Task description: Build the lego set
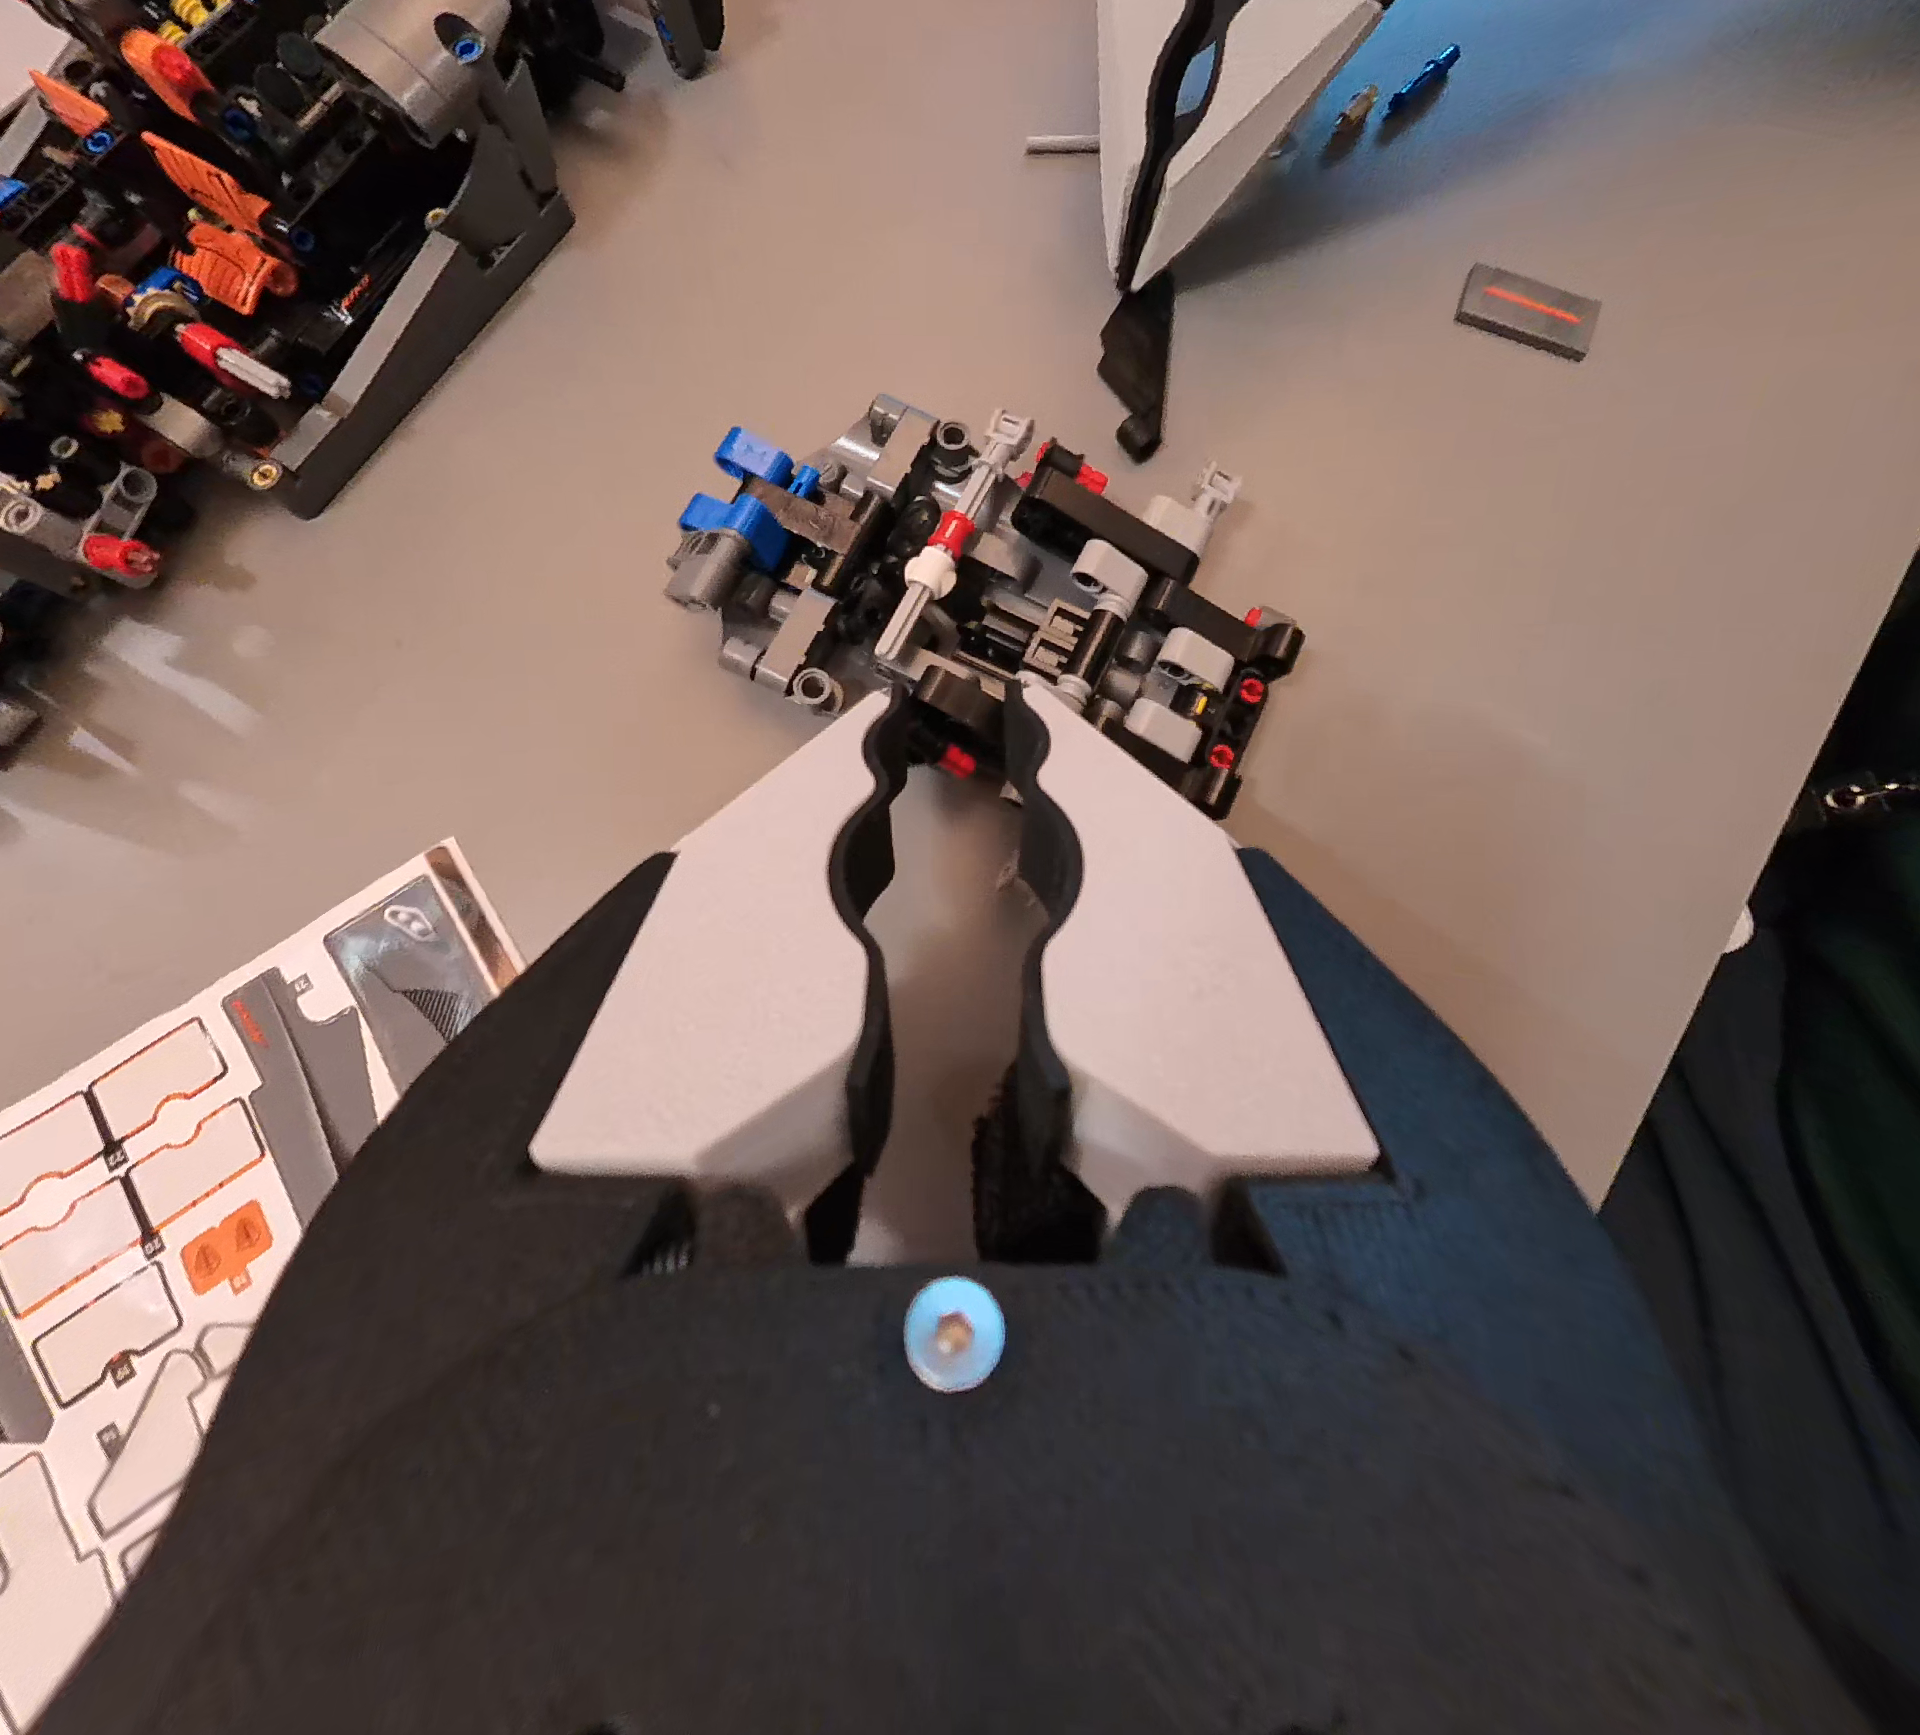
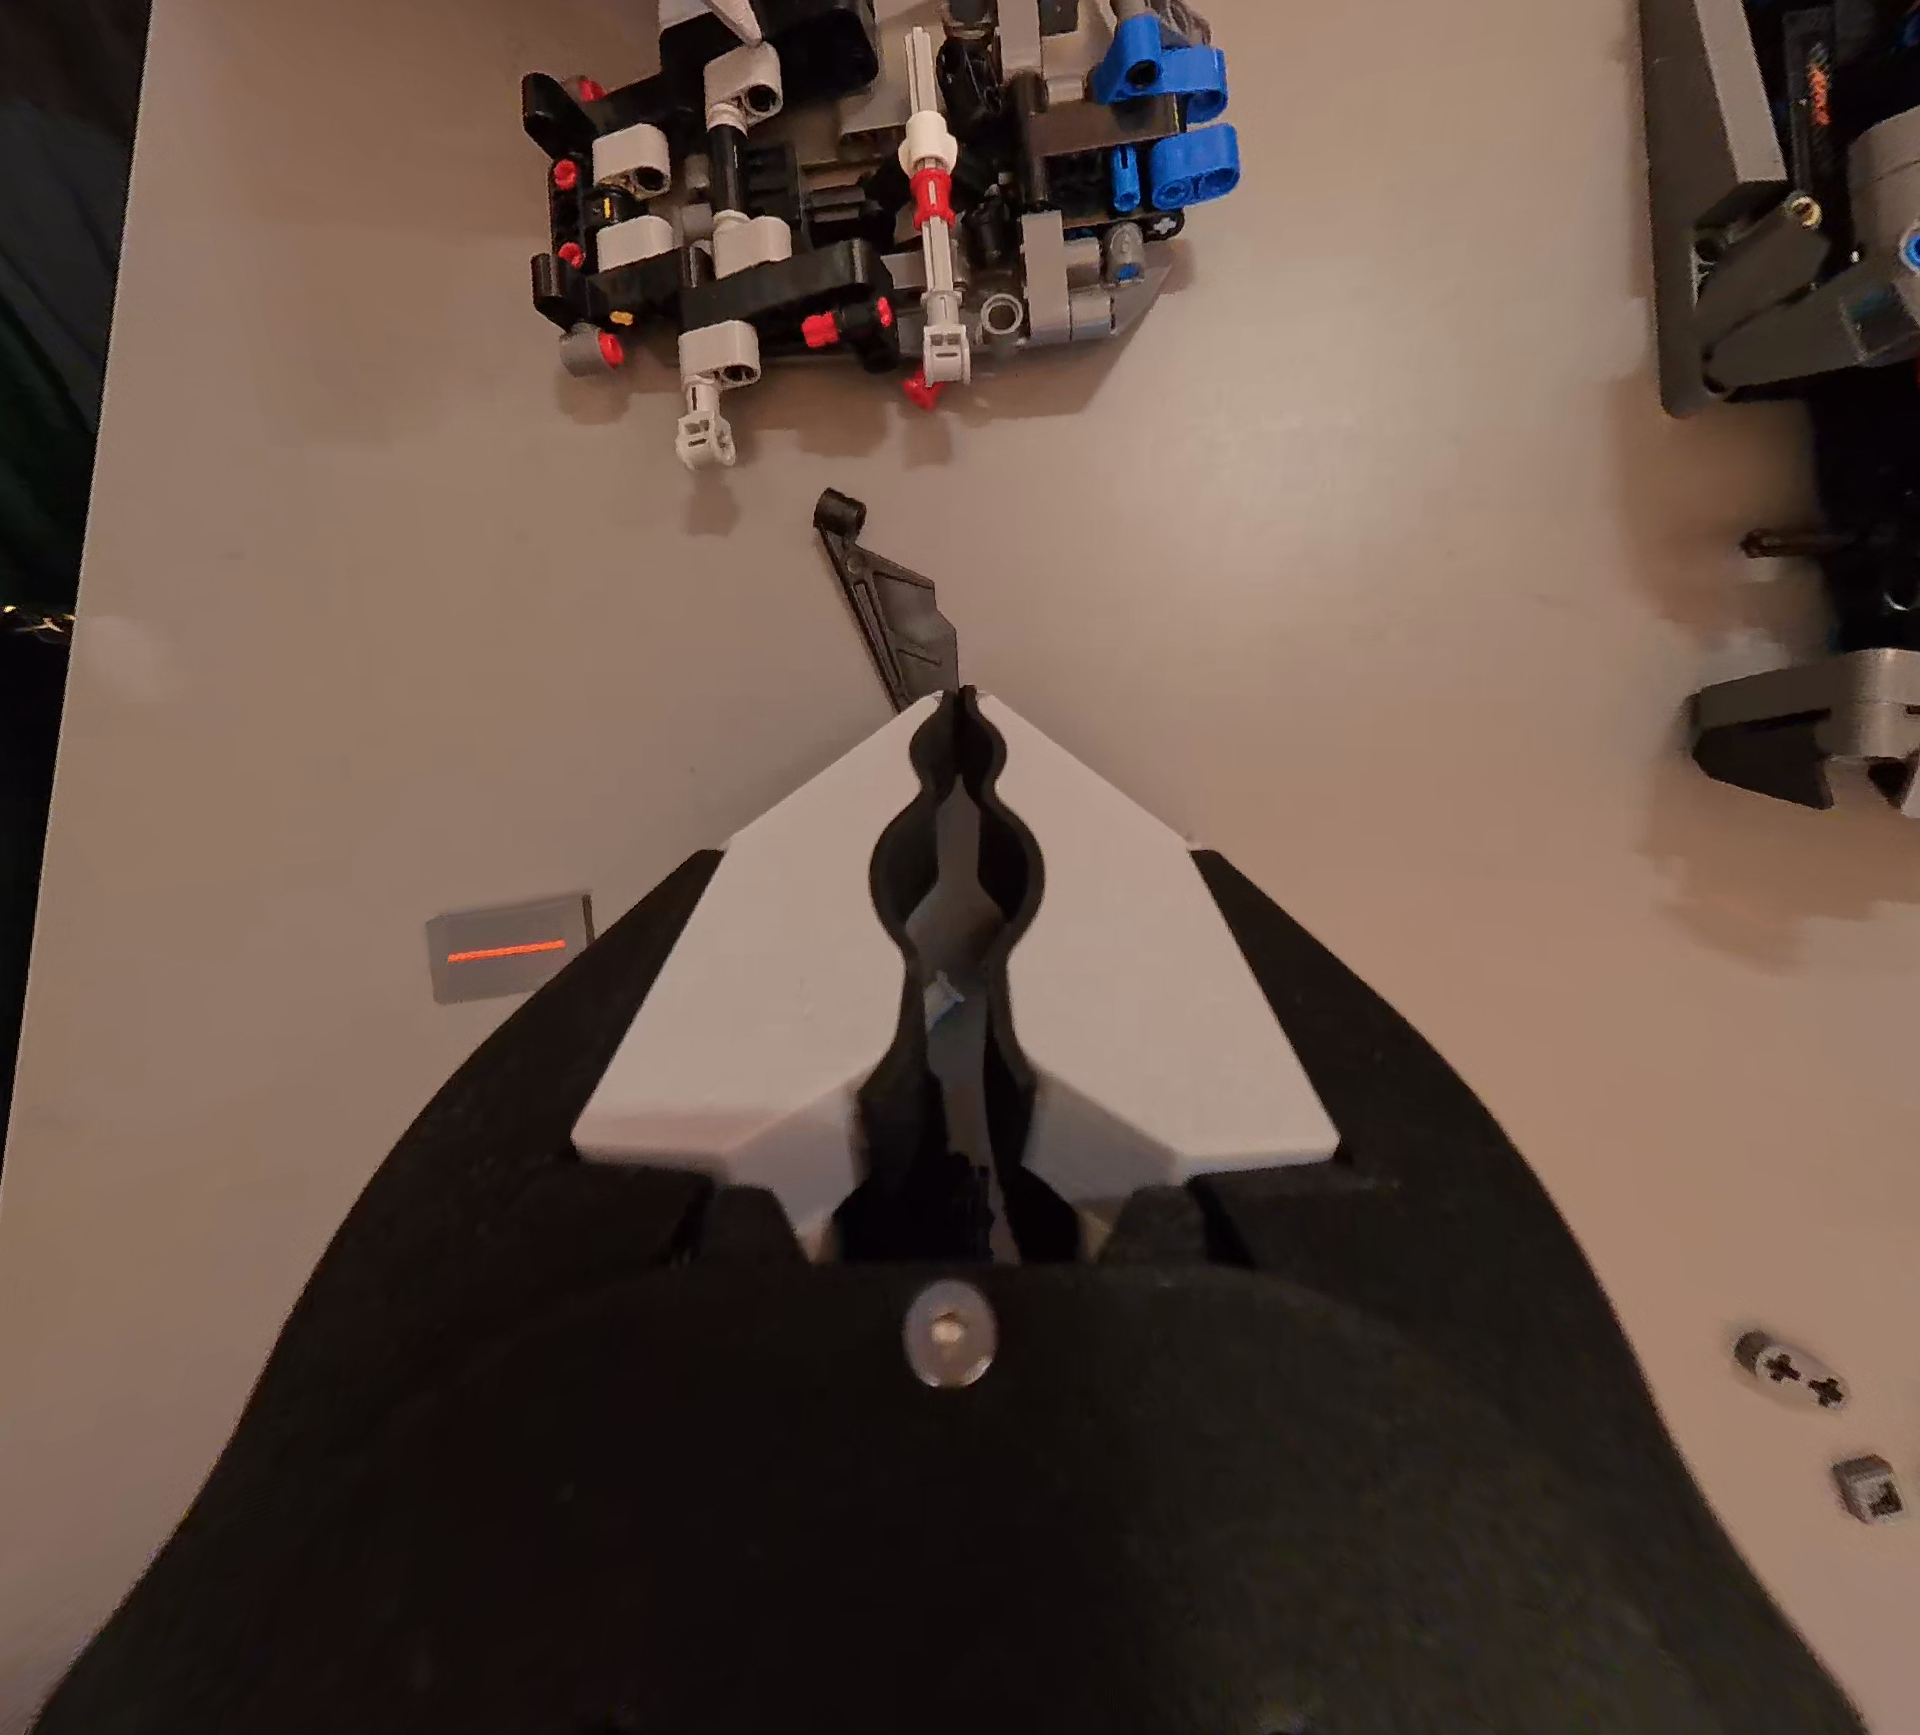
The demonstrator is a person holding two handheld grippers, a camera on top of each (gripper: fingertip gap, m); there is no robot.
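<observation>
A small Technic sub-assembly (image 1: 1039,584) of black, grey, blue and red parts lies on the grey table; it also shows in the right wrist view (image 2: 862,199). My left gripper (image 1: 951,709) is shut on a black part at the sub-assembly's near edge, and it enters the right wrist view from the top (image 2: 800,12). My right gripper (image 2: 956,698) is shut on a thin black angled panel piece (image 2: 888,605), holding it just short of the sub-assembly. In the left wrist view the right gripper (image 1: 1127,283) holds that panel piece (image 1: 1138,366) pointing down beside the sub-assembly.
A large, partly built model (image 1: 260,179) stands at the left; it shows at the right edge of the right wrist view (image 2: 1787,231). A sticker sheet (image 1: 156,1218) lies near me. A dark tile with an orange line (image 1: 1527,312), a blue pin (image 1: 1423,80), a grey axle (image 1: 1060,144) and small grey connectors (image 2: 1787,1384) lie loose.
</observation>
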